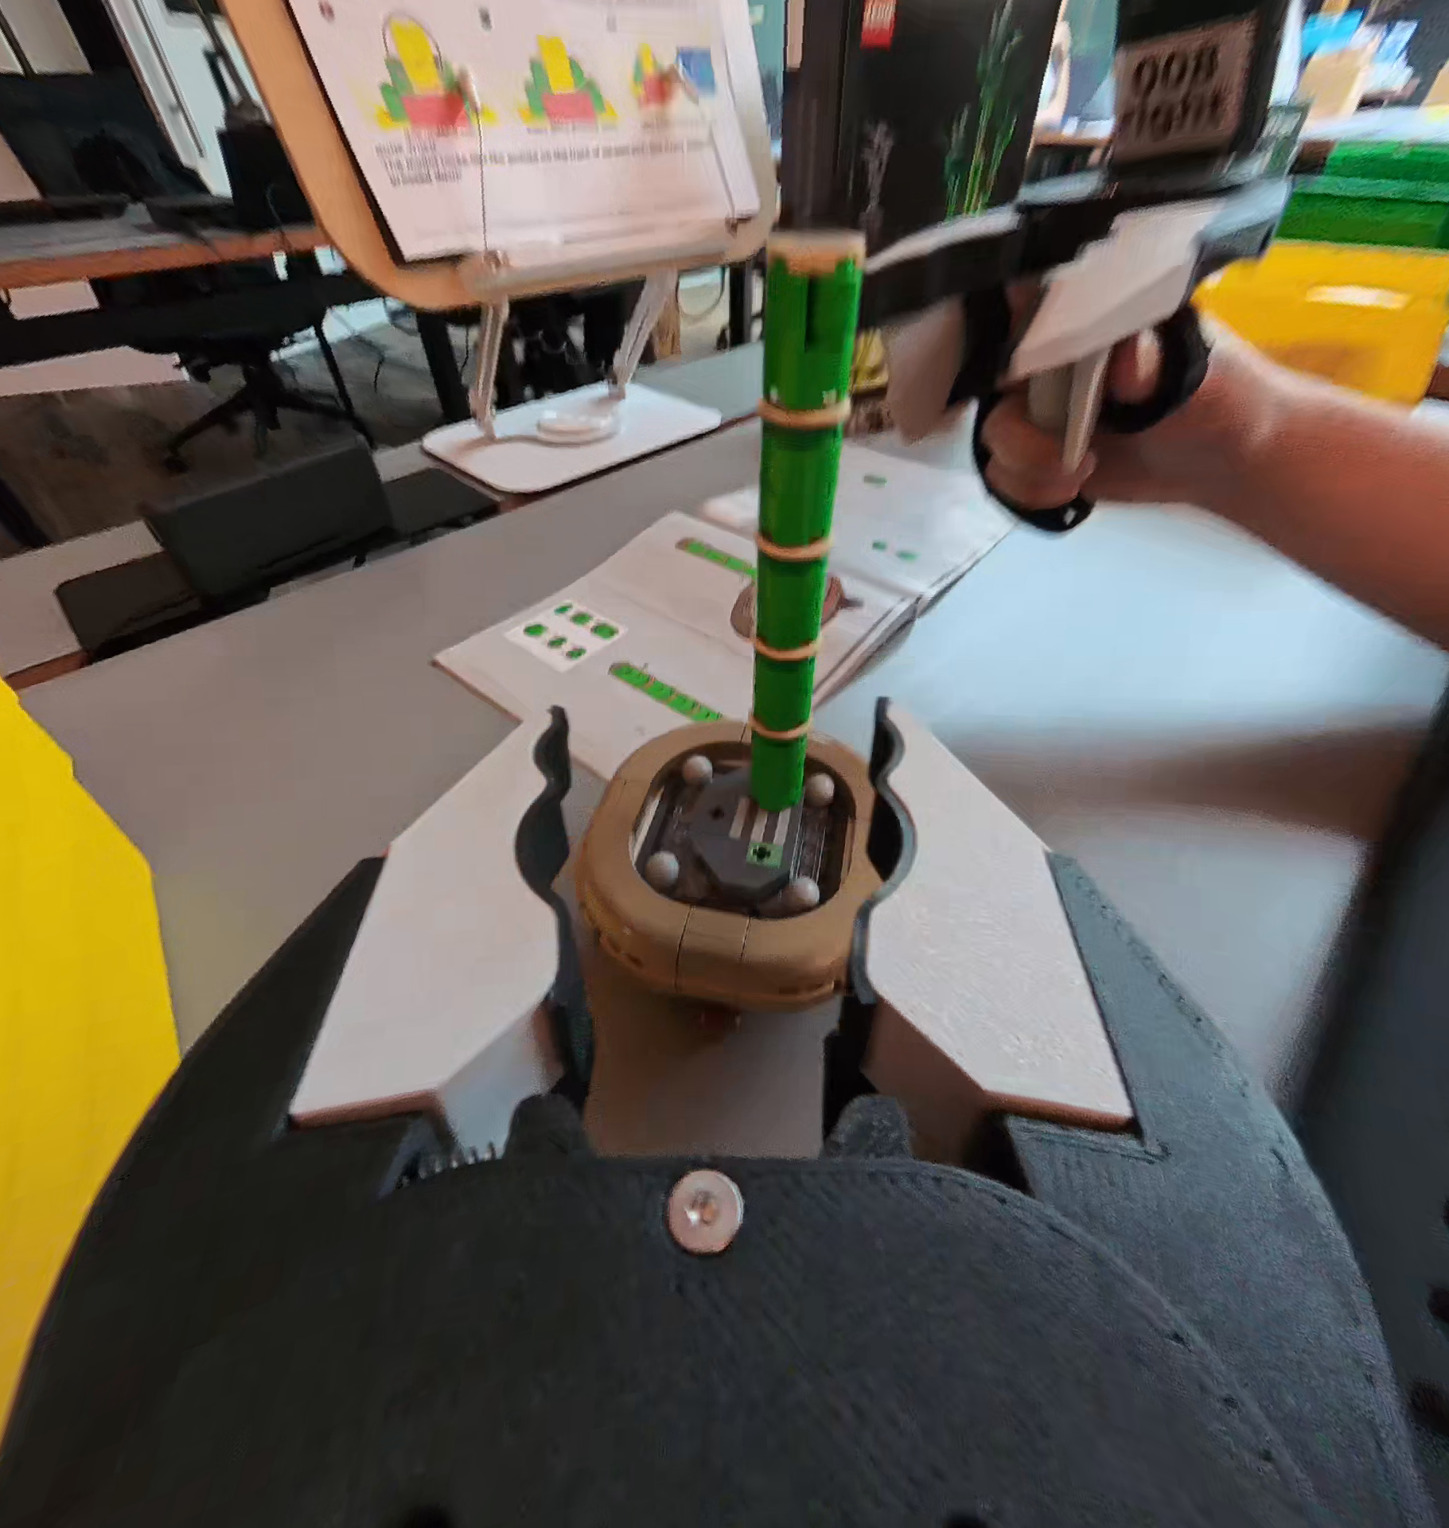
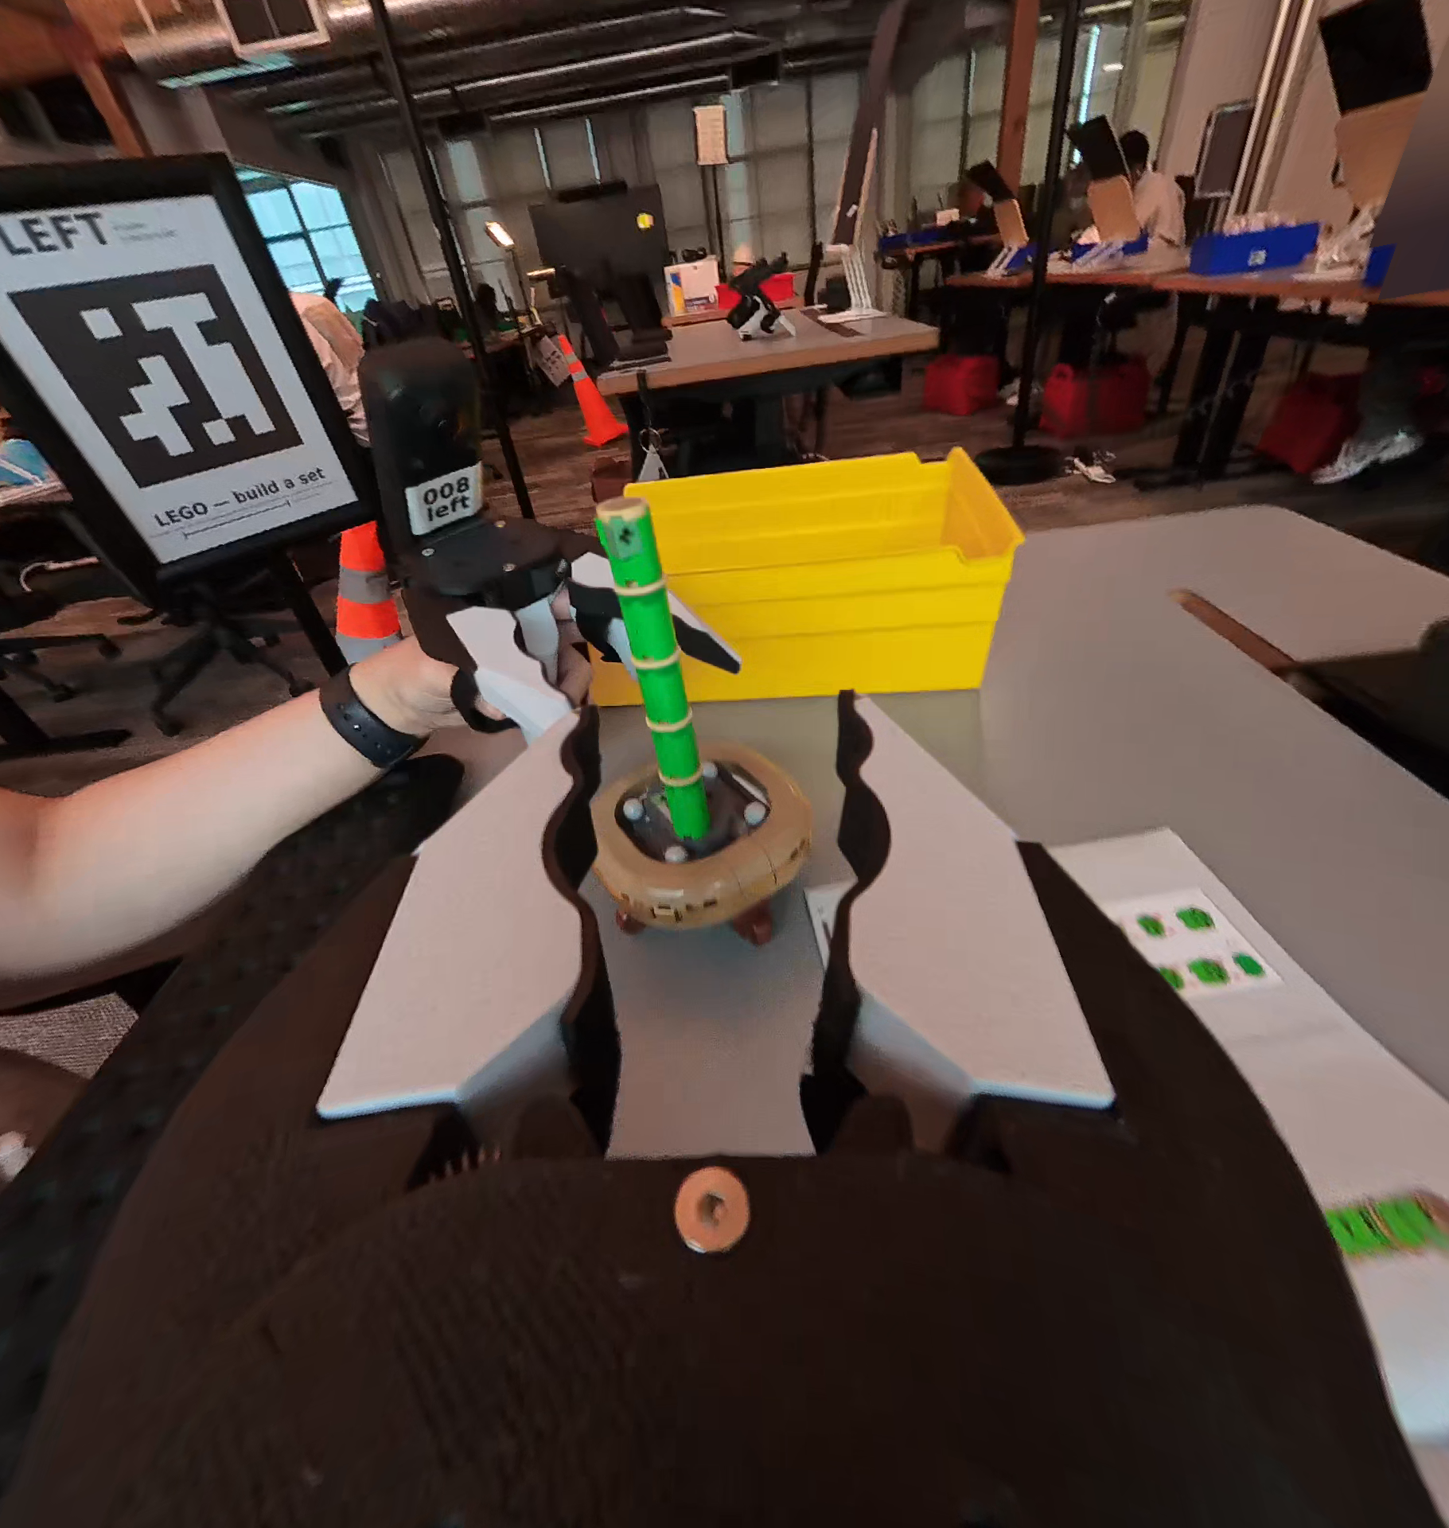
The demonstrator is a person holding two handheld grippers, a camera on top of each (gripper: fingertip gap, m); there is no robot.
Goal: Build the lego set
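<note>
A tan rounded Lego pot on brown feet stands on the grey table. A tall green bamboo stalk with tan rings and a tan cap rises from its dark inside. My left gripper is open and looks down on the pot, its fingers either side of it. In the right wrist view it hovers behind the stalk at mid height. My right gripper is open and empty above the pot and the stalk. In the left wrist view it is blurred beside the stalk's top.
An open instruction booklet lies behind the pot; it also shows at the right. A yellow bin stands at the table's far side, seen close by. A page stand, a dark Lego box and a marker sign surround the table. The left tips stand about 4 cm off the tall green bamboo stalk. The tan rounded Lego pot is closer to my left gripper, around 6 cm from its tips; the right tips are 15 cm off.
</note>
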